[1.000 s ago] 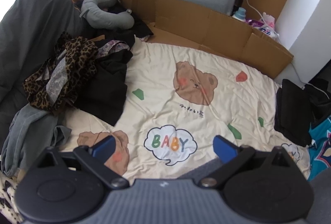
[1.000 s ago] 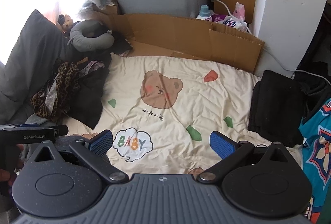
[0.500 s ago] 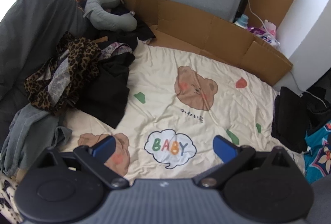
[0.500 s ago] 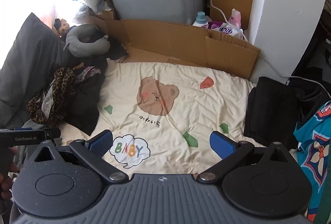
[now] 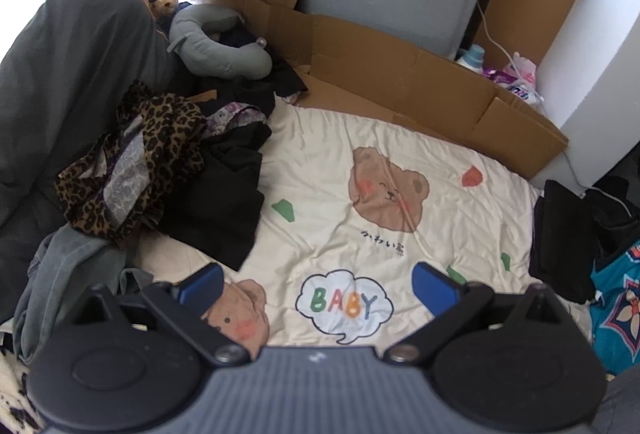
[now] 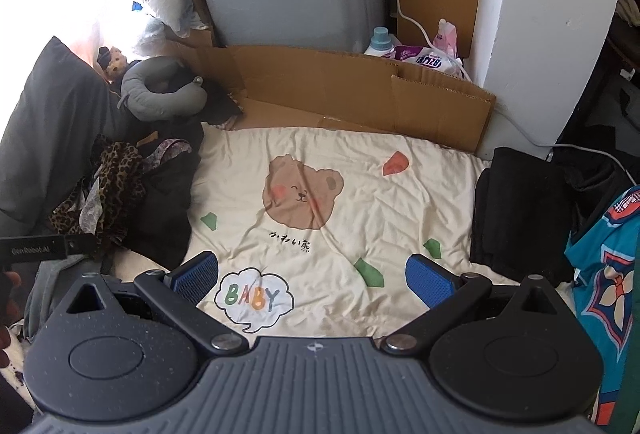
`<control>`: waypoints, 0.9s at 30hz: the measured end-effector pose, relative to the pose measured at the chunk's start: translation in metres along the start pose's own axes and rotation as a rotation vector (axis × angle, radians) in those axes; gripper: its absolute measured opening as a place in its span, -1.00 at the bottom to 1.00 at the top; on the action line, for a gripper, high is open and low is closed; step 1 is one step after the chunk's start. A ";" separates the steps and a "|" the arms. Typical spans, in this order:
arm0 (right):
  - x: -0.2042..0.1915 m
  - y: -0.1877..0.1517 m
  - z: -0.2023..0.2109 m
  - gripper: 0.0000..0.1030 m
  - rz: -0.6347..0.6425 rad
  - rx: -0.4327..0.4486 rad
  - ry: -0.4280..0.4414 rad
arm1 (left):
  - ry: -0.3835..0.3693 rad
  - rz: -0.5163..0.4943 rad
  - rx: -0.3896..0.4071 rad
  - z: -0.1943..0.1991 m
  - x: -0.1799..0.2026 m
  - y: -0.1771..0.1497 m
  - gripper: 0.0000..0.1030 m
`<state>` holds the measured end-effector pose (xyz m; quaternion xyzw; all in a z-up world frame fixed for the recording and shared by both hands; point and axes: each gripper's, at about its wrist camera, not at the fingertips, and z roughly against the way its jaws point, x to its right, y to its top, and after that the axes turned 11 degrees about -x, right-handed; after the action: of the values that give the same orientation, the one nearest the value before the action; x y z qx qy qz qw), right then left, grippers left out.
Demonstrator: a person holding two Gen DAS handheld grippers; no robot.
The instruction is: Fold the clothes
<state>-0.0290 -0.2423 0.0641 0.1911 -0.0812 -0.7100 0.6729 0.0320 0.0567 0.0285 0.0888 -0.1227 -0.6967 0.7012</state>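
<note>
Clothes pile [image 5: 168, 169] waits left of my bear blanket [image 5: 380, 218], kept bare for folding; both hand-held grippers [image 5: 316, 280] [image 6: 312, 272] hover wide, empty.

I was in a lived-in bedroom: a bear-print quilt [image 5: 400, 169] lay ahead of me, heaped clothes [image 5: 160, 169] and a pillow [image 5: 68, 73] to my left.

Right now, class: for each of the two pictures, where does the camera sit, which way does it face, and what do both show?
Left wrist: behind the open left gripper, looking down over the cream bear-print blanket; only its own blue-padded fingers show.
Right wrist: behind the open right gripper, same direction; the left gripper's body and a hand show at left.
Shared: blanket, leopard-print garment, brown cardboard sheet.
</note>
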 end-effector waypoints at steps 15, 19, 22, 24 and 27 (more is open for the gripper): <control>-0.001 0.030 0.010 1.00 0.016 0.040 0.023 | 0.003 0.051 0.030 0.006 -0.041 0.023 0.97; -0.003 0.043 0.007 1.00 0.034 0.044 0.020 | 0.002 0.074 0.056 0.010 -0.055 0.032 0.96; -0.007 0.054 0.000 1.00 0.054 0.049 0.032 | -0.003 0.100 0.087 0.011 -0.072 0.039 0.95; -0.010 0.062 -0.007 1.00 0.065 0.052 0.059 | -0.006 0.113 0.105 0.009 -0.084 0.042 0.92; -0.019 0.072 -0.018 1.00 0.111 0.065 0.093 | -0.009 0.134 0.138 0.006 -0.103 0.046 0.89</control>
<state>0.0450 -0.2273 0.0780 0.2407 -0.0832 -0.6591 0.7077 0.0744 0.1606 0.0428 0.1253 -0.1792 -0.6386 0.7378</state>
